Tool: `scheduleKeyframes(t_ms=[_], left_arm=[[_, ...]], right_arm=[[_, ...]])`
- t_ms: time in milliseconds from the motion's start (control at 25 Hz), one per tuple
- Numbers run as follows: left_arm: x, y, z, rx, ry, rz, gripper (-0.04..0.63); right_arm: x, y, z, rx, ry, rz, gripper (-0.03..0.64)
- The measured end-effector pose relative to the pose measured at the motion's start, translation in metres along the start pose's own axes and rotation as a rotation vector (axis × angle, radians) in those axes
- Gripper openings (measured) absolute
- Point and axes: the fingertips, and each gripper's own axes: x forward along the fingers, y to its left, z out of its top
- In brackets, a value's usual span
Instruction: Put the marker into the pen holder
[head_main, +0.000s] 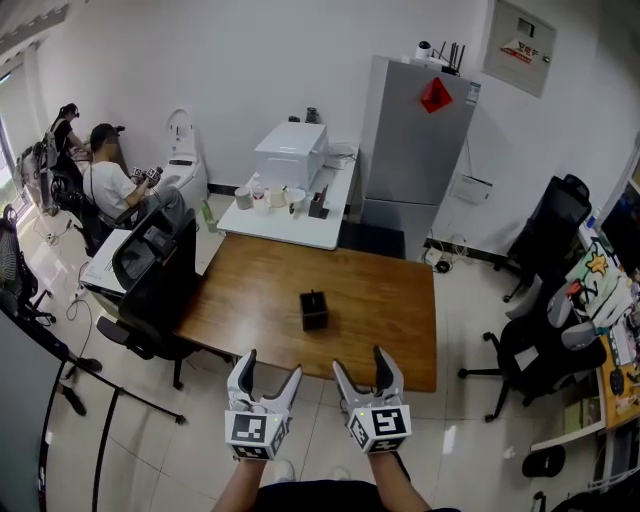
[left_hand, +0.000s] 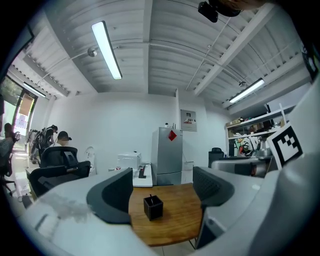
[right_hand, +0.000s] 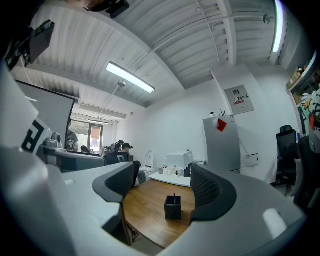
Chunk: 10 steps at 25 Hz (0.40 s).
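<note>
I am holding both grippers in front of the near edge of the wooden table (head_main: 380, 300), not above it, and both point level toward the far wall. The left gripper (head_main: 272, 362) has its jaws spread, with nothing between them. In the left gripper view I see only the table and the black pen holder (head_main: 314, 310), well beyond the jaws. The right gripper (head_main: 358, 358) is the same: its jaws are apart and hold nothing, and the holder again shows far off in the gap.

The pen holder stands upright near the middle of the table, alone, well apart from both grippers. In both gripper views a thin dark stick (left_hand: 150, 196) rises a little above its rim. I believe this is the marker, already standing inside the holder, but it is too small for me to be sure. I see no marker lying anywhere on the table top, and none in either gripper.

So I judge the main step finished: the marker is in the pen holder and released. As far as I can tell nothing of the task is left, except maybe to check from closer that the marker sits properly and that the holder is steady.
</note>
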Motion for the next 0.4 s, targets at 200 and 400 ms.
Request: scheduleKeyframes(t_ms=[200,400], left_arm=[[-0.003,0.021,-0.003,-0.011,0.005,0.007,0.379],[-0.002,0.031,0.003,-0.08,-0.036,0.012,0.368]], right_arm=[[0.012,0.021,0.002,-0.008,0.007,0.02,0.35],[0.023,0.038,0.001,-0.024,0.012,0.04,0.348]])
